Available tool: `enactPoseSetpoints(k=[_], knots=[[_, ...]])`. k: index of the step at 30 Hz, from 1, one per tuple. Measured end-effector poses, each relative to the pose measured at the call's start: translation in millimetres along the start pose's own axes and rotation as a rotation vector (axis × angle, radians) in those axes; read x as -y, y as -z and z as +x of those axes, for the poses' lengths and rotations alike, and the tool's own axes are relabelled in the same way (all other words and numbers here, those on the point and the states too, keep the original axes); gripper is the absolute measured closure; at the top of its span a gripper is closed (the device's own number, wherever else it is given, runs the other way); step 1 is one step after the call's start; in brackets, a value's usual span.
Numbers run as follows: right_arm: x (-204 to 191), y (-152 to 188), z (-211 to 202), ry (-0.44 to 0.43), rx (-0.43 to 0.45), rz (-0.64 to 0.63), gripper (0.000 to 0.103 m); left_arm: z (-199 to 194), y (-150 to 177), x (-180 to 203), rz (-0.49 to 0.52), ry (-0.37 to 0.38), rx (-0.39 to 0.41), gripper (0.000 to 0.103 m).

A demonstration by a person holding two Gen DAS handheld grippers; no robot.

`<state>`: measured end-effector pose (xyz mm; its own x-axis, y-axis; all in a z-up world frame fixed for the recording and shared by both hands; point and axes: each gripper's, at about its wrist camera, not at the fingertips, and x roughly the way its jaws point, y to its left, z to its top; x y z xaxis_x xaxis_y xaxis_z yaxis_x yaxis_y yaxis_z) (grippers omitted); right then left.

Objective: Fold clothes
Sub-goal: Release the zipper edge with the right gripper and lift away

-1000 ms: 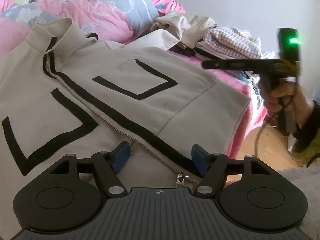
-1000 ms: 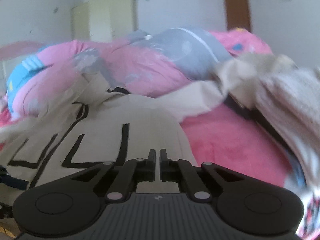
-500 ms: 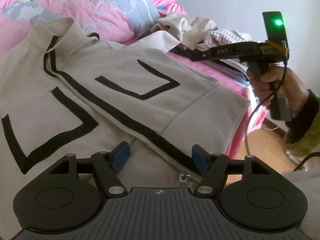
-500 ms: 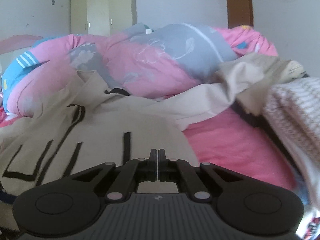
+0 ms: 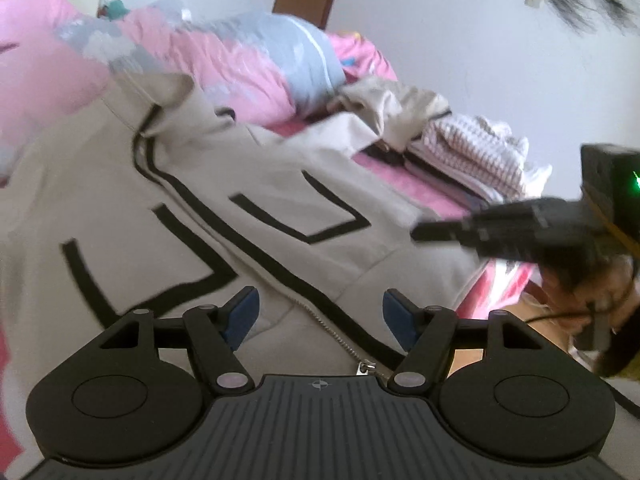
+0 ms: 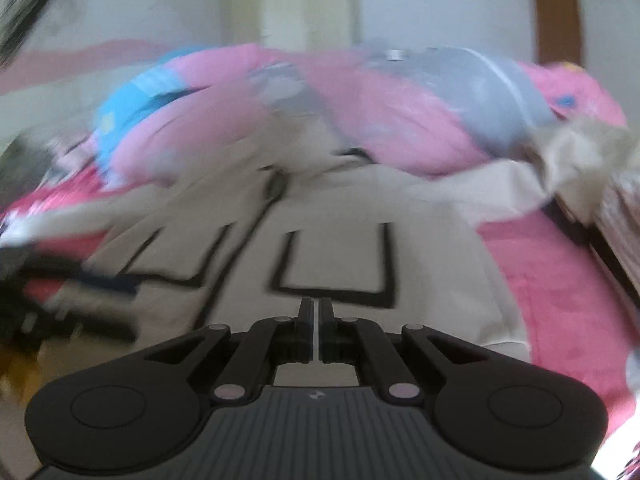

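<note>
Left wrist view alone shows the right gripper point(image 5: 416, 235) from outside, hand point(image 5: 600, 292) on its handle – jaws closed, empty. Left gripper point(image 5: 318, 314) jaws wide, empty (zipper below). Beige jacket point(image 5: 224, 200), black-trimmed, lies flat on the bed point(image 6: 560, 280).

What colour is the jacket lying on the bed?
Beige jacket with black stripes, clearest in the left wrist view.

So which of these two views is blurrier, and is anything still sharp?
Right wrist view: heavy motion smear over the jacket and quilt; only the shut right tool stays crisp. Left wrist view: milder blur, mostly on the other tool at right, jacket stripes readable, left tool sharp.
</note>
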<state>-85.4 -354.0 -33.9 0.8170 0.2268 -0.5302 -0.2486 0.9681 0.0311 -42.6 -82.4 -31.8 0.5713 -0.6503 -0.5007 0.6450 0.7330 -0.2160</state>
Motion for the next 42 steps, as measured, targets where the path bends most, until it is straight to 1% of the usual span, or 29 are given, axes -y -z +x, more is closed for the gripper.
enactPoseSetpoints(k=[2,4,5,7,9,12,13,15,17,19,21,22,23,24,25,26,30,32,33,34,36,37,38,42], knots=[[-18.5,5.1,-1.4,-0.034,-0.033,-0.060,0.103,-4.7,2.8,0.2,-0.006,-0.038,-0.007,0.035],[-32.0,13.0,7.0,-0.076,-0.081,-0.085,0.103,-8.2,7.4,-1.5,-0.019,-0.070,-0.012,0.035],[-34.8,17.8,18.6,-0.104,-0.124,-0.069,0.103,-10.3,10.0,-2.9,-0.024,-0.082,-0.015,0.035],[-36.3,26.8,44.9,-0.121,-0.193,-0.014,0.103,-14.7,15.3,-5.5,-0.034,-0.103,-0.020,0.035],[-39.0,20.5,44.7,-0.120,-0.177,-0.003,0.103,-20.7,19.3,-7.8,-0.030,-0.120,-0.018,0.035],[-33.7,8.3,31.8,-0.152,-0.170,0.080,0.103,-29.6,24.3,-11.1,-0.016,-0.141,-0.013,0.035],[-33.0,6.6,27.5,-0.147,-0.169,0.084,0.103,-32.7,26.2,-12.2,-0.005,-0.145,-0.012,0.035],[-31.6,3.0,18.9,-0.139,-0.167,0.090,0.103,-35.5,32.0,-10.3,0.048,-0.140,-0.033,0.035],[-34.6,2.2,12.5,-0.150,-0.178,0.072,0.102,-37.9,38.2,-7.8,0.106,-0.133,-0.058,0.035],[-40.4,1.0,14.4,-0.164,-0.208,0.045,0.102,-39.6,46.6,-3.0,0.171,-0.127,-0.084,0.035],[-53.6,0.1,18.3,-0.164,-0.249,-0.015,0.097,-41.4,56.5,2.2,0.235,-0.129,-0.106,0.035],[-60.5,-0.5,21.3,-0.157,-0.267,-0.049,0.089,-41.1,61.0,3.8,0.253,-0.134,-0.115,0.035],[-69.8,-1.5,24.8,-0.138,-0.279,-0.096,0.076,-40.4,65.3,5.1,0.266,-0.141,-0.122,0.035],[-77.8,-3.3,29.5,-0.112,-0.283,-0.137,0.070,-40.1,68.3,5.9,0.271,-0.145,-0.124,0.035],[-85.8,-5.1,34.2,-0.086,-0.287,-0.178,0.068,-40.0,70.8,6.6,0.272,-0.147,-0.124,0.035],[-91.5,-7.8,38.4,-0.063,-0.290,-0.198,0.068,-39.9,73.4,7.2,0.274,-0.149,-0.123,0.035],[-100.7,-15.6,56.7,-0.061,-0.335,-0.187,0.068,-39.2,79.6,11.9,0.307,-0.144,-0.112,0.035],[-103.2,-14.2,65.7,-0.050,-0.366,-0.200,0.075,-37.0,81.4,13.5,0.323,-0.140,-0.111,0.035],[-101.0,-14.9,65.8,-0.044,-0.367,-0.186,0.077,-35.9,82.3,14.2,0.331,-0.138,-0.110,0.036],[-98.7,-15.5,66.0,-0.038,-0.369,-0.172,0.084,-34.5,83.2,15.4,0.342,-0.138,-0.108,0.036],[-90.3,-16.8,65.6,-0.044,-0.370,-0.105,0.087,-30.4,85.3,18.1,0.368,-0.137,-0.107,0.036],[-87.0,-16.5,65.6,-0.040,-0.368,-0.084,0.094,-28.3,86.3,19.4,0.382,-0.137,-0.106,0.036],[-83.8,-16.2,65.7,-0.037,-0.366,-0.064,0.095,-26.1,87.1,20.2,0.391,-0.138,-0.106,0.038],[-75.3,-18.0,63.2,-0.049,-0.342,0.011,0.097,-19.7,87.3,22.4,0.411,-0.157,-0.106,0.038]])
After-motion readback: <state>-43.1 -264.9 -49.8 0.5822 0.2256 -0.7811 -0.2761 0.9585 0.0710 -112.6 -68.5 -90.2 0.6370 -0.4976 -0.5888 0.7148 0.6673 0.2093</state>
